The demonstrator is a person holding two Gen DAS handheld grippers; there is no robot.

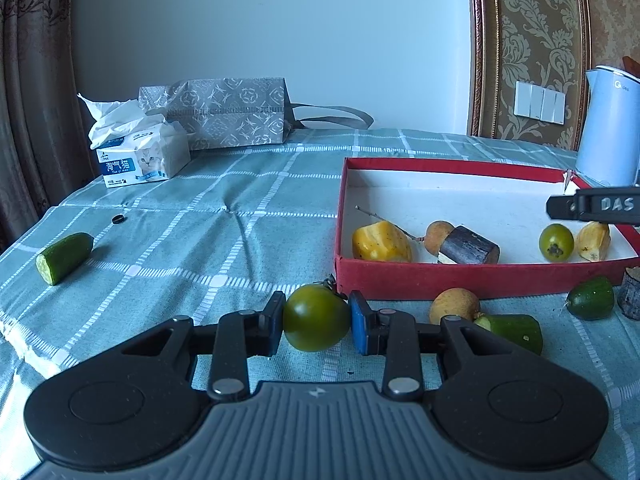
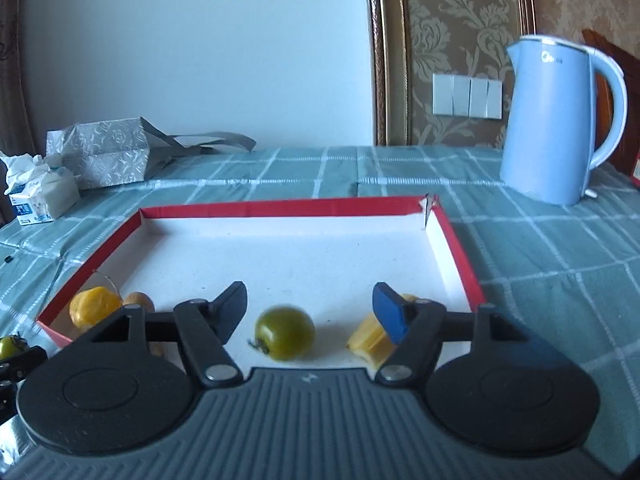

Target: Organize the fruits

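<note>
My left gripper (image 1: 316, 320) is shut on a green tomato (image 1: 316, 318) just in front of the red box (image 1: 420, 280). The box holds a yellow fruit (image 1: 380, 242), a brown round fruit (image 1: 438, 234), a dark stem piece (image 1: 472, 246), a second green tomato (image 1: 556, 242) and a yellow slice (image 1: 594, 242). My right gripper (image 2: 310, 312) is open over the box (image 2: 280, 208), with that second green tomato (image 2: 285, 333) lying free between its fingers and the yellow slice (image 2: 370, 342) by the right finger. The left gripper's tomato shows at the right wrist view's left edge (image 2: 7, 346).
Outside the box lie a brown fruit (image 1: 454, 304), cucumber pieces (image 1: 514, 332) (image 1: 592, 298) (image 1: 64, 258) and a small black ring (image 1: 118, 219). A tissue pack (image 1: 140, 156) and a patterned bag (image 1: 232, 112) stand at the back left. A blue kettle (image 2: 556, 120) stands at the back right.
</note>
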